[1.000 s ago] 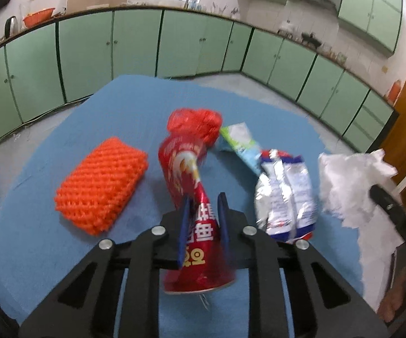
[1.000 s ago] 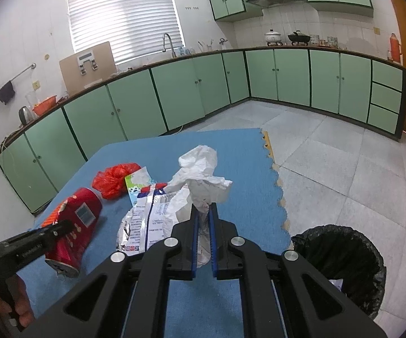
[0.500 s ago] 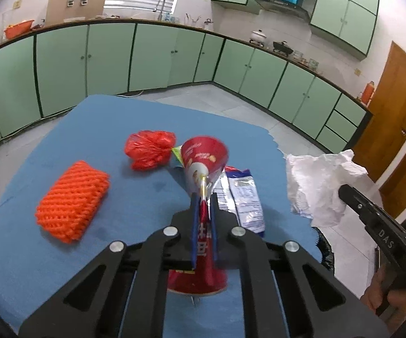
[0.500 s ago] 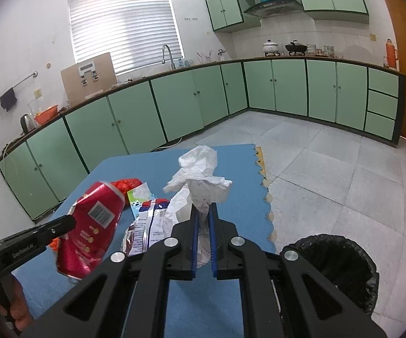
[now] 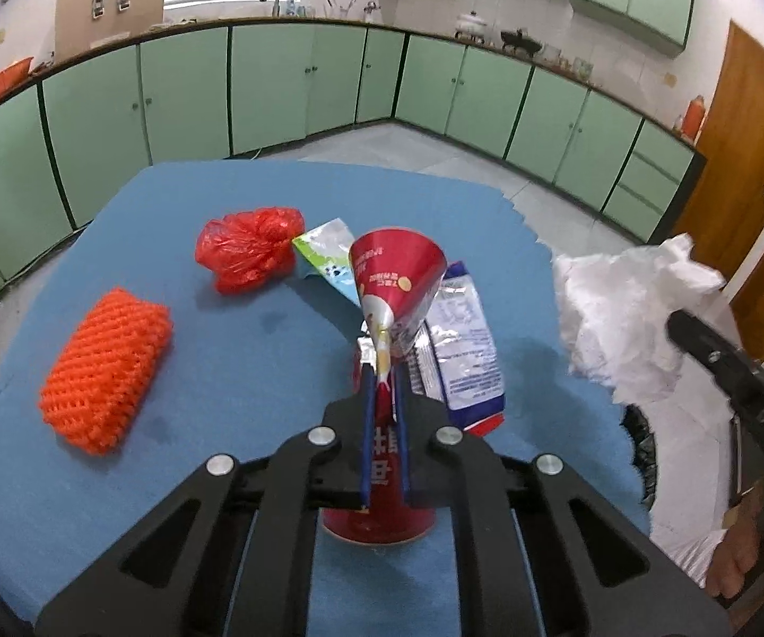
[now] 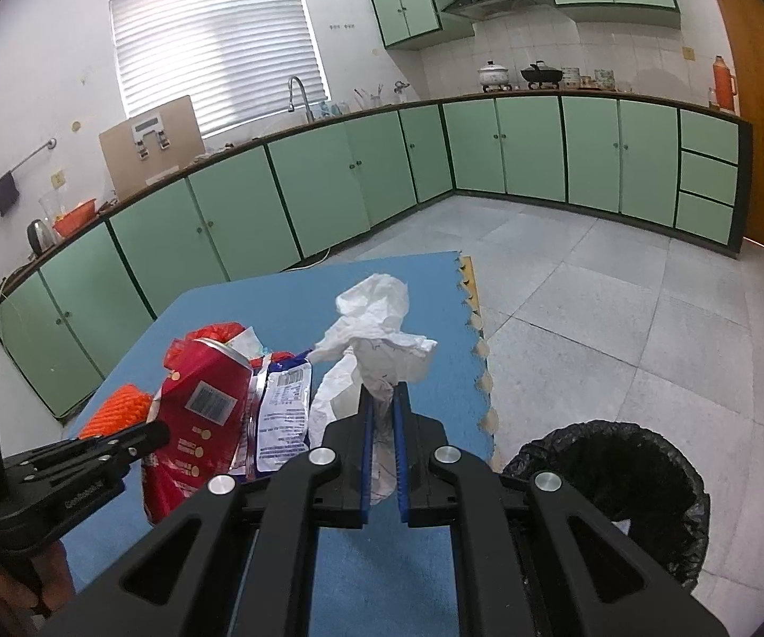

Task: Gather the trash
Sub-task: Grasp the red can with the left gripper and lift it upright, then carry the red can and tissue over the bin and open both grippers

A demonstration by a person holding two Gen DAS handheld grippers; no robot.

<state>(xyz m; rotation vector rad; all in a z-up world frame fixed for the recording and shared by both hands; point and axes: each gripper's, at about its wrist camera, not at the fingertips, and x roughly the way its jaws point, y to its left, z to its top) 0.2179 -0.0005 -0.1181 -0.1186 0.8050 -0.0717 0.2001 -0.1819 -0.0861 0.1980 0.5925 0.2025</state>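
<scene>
Left gripper (image 5: 382, 371) has its blue fingers (image 5: 365, 424) clamped on a red snack tube (image 5: 398, 276), crushed flat at the pinch so it flares into a cone ahead of the fingers and bulges round again behind them; white lettering and yellow dots on the red wrap, a barcode label showing in the right wrist view (image 6: 196, 409). The jaws have just been closing on it. The tube hangs off the blue tabletop (image 5: 254, 350), above the other litter. Right gripper (image 6: 382, 398) has its fingers pinched together on a crumpled white paper wad (image 6: 376, 318), wrinkled, with a loose flap drooping to one side; it is held in the air to the right of the red tube, near the tabletop's jagged edge. On the tabletop under the tube lies a flattened silver-and-blue foil wrapper (image 5: 461, 339), printed side up. Just behind the tube is a green-and-white packet (image 5: 329, 260), touching a scrunched red plastic bag (image 5: 249, 255). Well left of the tube sits an orange foam fruit net (image 5: 106, 366), folded into a block. A black-lined trash bin (image 6: 615, 483) stands on the floor right of the tube, below the tabletop edge. Part of a hand (image 5: 748, 557) shows on the right gripper's handle.
</scene>
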